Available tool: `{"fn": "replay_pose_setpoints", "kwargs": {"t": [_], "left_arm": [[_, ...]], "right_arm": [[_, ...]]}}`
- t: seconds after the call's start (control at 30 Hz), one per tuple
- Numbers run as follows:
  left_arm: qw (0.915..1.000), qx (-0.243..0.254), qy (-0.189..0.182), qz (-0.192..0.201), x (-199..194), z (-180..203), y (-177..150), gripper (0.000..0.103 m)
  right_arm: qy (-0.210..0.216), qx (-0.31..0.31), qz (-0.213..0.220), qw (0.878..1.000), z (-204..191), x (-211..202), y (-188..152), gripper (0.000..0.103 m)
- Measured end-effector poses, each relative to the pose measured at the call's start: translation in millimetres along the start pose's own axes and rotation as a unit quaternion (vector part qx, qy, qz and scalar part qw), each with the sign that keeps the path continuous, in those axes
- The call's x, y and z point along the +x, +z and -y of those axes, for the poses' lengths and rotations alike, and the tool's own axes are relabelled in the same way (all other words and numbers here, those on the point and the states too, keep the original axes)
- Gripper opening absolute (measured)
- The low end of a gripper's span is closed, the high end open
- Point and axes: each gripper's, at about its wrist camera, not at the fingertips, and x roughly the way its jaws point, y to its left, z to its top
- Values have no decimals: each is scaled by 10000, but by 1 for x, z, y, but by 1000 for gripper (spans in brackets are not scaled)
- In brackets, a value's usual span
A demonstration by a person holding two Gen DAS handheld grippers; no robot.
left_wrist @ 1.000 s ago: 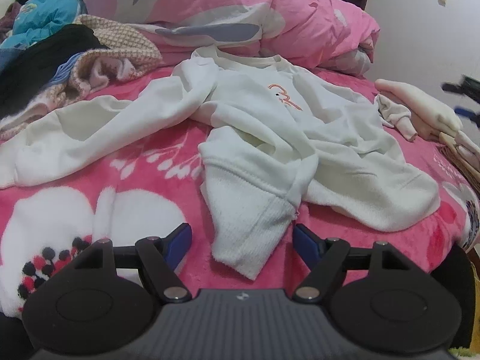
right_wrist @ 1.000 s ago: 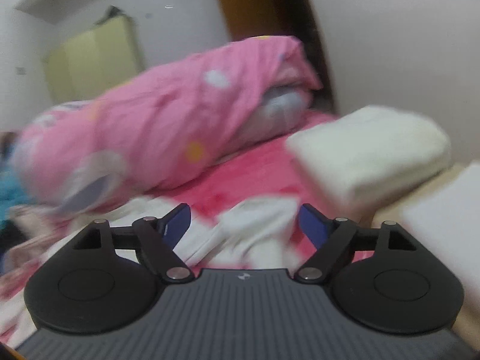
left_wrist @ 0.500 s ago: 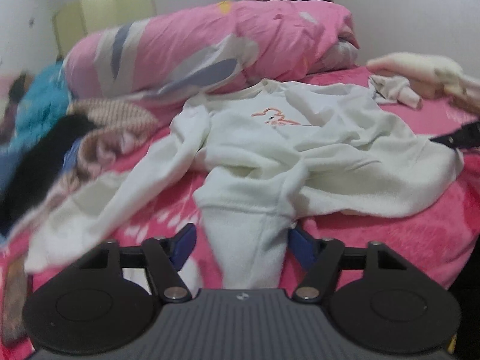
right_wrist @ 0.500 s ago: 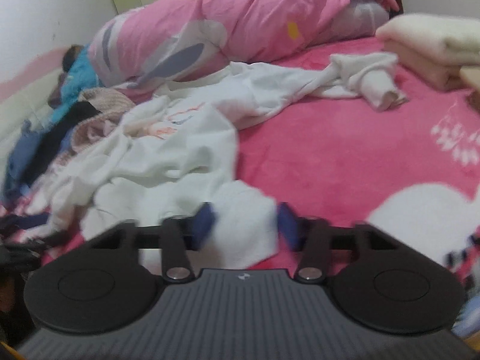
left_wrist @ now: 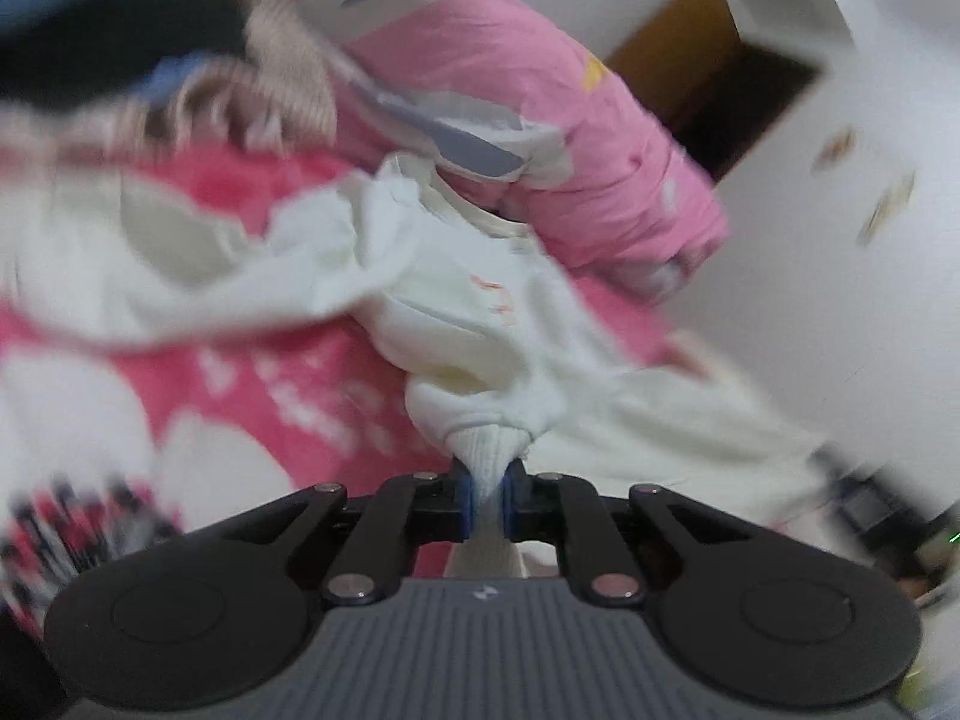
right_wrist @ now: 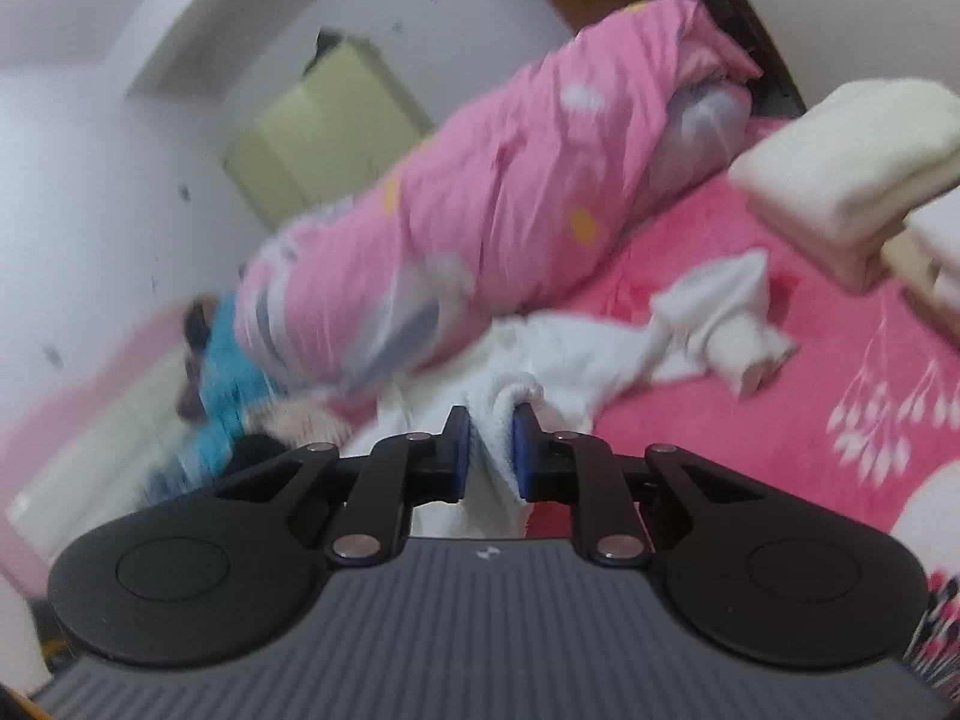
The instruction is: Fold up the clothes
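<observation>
Both tongs have just been closing, each with white cloth between the pads. Left tongs (left_wrist: 487, 495) clamped on the ribbed hem of the white sweatshirt (left_wrist: 480, 324); right tongs (right_wrist: 491, 453) clamped on a bunched fold of the same garment's edge.

Sweatshirt lies crumpled on the pink bed (right_wrist: 780, 408), ahead of both tongs. From the left wrist view its body runs away from the pads toward the collar (left_wrist: 447, 204), which sits near the rolled pink quilt (left_wrist: 570, 138); long axis hem-to-collar, roughly straight ahead. One sleeve (right_wrist: 714, 324) trails off to the right in the right wrist view, cuff near the stack of folded cream clothes (right_wrist: 852, 168).

Judgement: both grips sit at the hem end, neither arm nearer the collar. The coming move likely depends on drawing the hem taut and apart so the body lies flat along that axis.

Heavy blur; fine contact details uncertain.
</observation>
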Motion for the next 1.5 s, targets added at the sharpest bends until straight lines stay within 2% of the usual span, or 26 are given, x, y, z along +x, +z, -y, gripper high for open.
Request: {"fn": "replay_pose_setpoints", "kwargs": {"t": [0.1,0.17,0.27,0.37,0.43,0.47,0.5,0.57,0.6,0.67,0.73,0.8,0.87,0.97,1.03,1.07,1.1,1.17,1.2,1.23,1.33,1.37,1.43,1.5], "left_arm": [[9959,-658,-482,-384,-8,-17,-9,9],[9932,-836,-543,-597,-5,-24,-22,9],[9930,-768,-275,-859,9,-32,-45,9],[9914,-731,-28,-1081,25,-40,-59,12],[9932,-546,154,-1017,23,-39,-60,23],[9941,-440,244,-965,21,-38,-60,32],[9956,-305,290,-832,15,-37,-57,43],[9984,-3,366,-430,-1,-33,-48,59],[9988,148,407,-224,-9,-32,-44,62],[9971,493,560,166,-23,-28,-34,64],[9896,1042,903,420,-24,-22,-17,71],[9763,1642,1289,568,-14,-13,-2,83],[9580,2261,1636,657,6,-5,12,97],[9281,2962,2215,431,53,-2,32,100],[9116,3161,2622,169,84,-10,42,97],[9086,3117,2781,26,96,-16,47,83],[9068,3034,2925,-125,108,-23,52,57],[9213,2567,2914,-204,113,-38,65,35],[9325,2277,2800,-134,109,-44,72,17],[9361,2167,2771,-4,102,-45,80,6],[9337,2115,2860,413,83,-41,101,5],[9305,2107,2933,607,76,-39,109,5],[9201,2039,3180,1029,64,-37,134,5],[9052,1947,3511,1395,56,-38,162,5]], "right_arm": [[-8,224,22,9997,15,-12,11,13],[-146,309,-46,9994,27,-16,4,13],[-441,515,-204,9975,48,-15,-17,13],[-924,539,-488,9931,71,-7,-44,13],[-1434,476,-718,9859,84,1,-59,21],[-1609,524,-727,9829,88,0,-62,23],[-1700,607,-678,9812,90,-3,-63,31],[-1841,770,-524,9785,94,-12,-64,41],[-1863,783,-354,9787,90,-19,-62,47],[-1908,709,26,9791,77,-31,-57,49],[-1816,603,232,9812,61,-34,-53,50],[-1506,490,266,9870,42,-29,-53,50],[-1085,381,32,9934,23,0,-62,51],[-468,229,-383,9979,-4,47,-77,51],[-158,182,-729,9971,-19,88,-92,51],[-44,123,-883,9960,-26,108,-100,51],[48,2,-995,9950,-33,128,-109,51],[168,-281,-1133,9930,-47,159,-125,51],[168,-417,-1182,9920,-51,171,-133,51],[169,-548,-1217,9909,-54,177,-138,51],[225,-978,-1313,9862,-61,190,-149,51],[264,-1032,-1327,9854,-61,192,-151,51],[371,-1006,-1328,9853,-58,191,-151,51],[456,-901,-1309,9862,-54,190,-151,51]]}}
